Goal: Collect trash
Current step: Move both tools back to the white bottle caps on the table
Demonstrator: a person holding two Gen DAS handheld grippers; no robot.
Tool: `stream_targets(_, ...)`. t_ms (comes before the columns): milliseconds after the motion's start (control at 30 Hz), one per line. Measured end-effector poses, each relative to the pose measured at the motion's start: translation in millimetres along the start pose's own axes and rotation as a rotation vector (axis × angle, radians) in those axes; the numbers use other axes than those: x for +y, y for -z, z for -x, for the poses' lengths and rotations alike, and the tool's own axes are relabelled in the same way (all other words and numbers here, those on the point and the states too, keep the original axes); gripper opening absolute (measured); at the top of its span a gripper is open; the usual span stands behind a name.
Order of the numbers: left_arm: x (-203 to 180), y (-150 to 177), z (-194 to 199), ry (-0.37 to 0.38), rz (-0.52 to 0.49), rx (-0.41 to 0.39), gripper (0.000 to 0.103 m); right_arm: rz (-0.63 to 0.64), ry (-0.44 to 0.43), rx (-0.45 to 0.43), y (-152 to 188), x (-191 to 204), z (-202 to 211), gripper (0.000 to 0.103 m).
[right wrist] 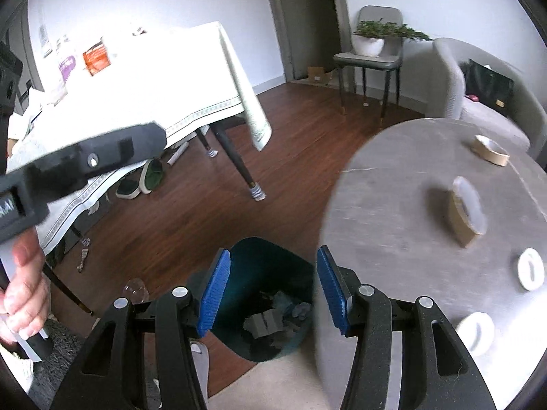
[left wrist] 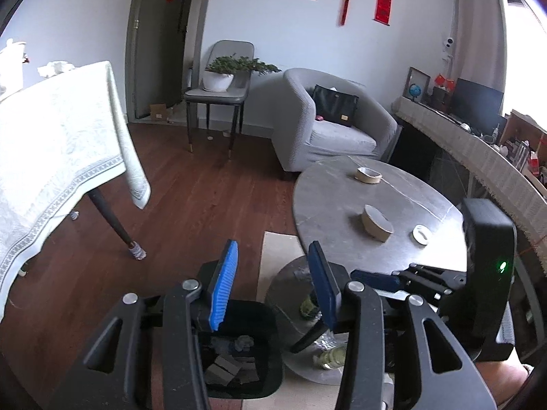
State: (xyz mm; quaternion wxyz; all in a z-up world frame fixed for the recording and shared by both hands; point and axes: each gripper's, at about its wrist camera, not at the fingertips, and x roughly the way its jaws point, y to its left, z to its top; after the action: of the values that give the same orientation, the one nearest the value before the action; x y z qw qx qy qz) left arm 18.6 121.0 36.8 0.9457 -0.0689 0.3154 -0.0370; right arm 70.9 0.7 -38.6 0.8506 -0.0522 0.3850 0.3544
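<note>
Both grippers hang over the dark bin [right wrist: 270, 294] that stands on the floor against the near edge of the round grey table [right wrist: 393, 205], and both are empty. The left gripper [left wrist: 273, 283] has its blue pads spread with nothing between them, only the bin's mouth and the table's foot showing through the gap. The right gripper [right wrist: 273, 290] is likewise spread and bare, with the bin directly below and in front of it. Inside the bin lie grey blocks and a crumpled bluish scrap, so some trash is already in. What is left to collect, as far as I can judge, sits on the table: a roll of tape standing tilted on its edge [right wrist: 466, 212], a second roll lying flat farther back [right wrist: 490, 150], and two small white lids, one near the right rim [right wrist: 530, 269] and one closer to the right gripper [right wrist: 477, 333]. All of these lie to the right of the bin and above it, on the tabletop, so the coming move turns on swinging up and to the right, away from the bin. The right gripper is the nearer one; in the left wrist view it sits between the left gripper and the tabletop items. The tilted roll's flat faces point roughly left and right across that view, so the pads would likely need to close across its width.
</note>
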Motion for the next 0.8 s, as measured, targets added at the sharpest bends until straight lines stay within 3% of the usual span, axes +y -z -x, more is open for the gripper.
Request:
stream_targets(267, -36.1, 1.6, -25.1, 0.038, -0.022, 0.037, 0.061, -0.066, 0.070, -0.047, 5.6, -48.9, 30.8, 0.055)
stream_targets(800, -108.4, 20.5, -78.8, 0.145, -0.126, 0.141, 0.065, -0.196, 0.214, -0.096, 17.5, -144.4, 70.7, 0.064)
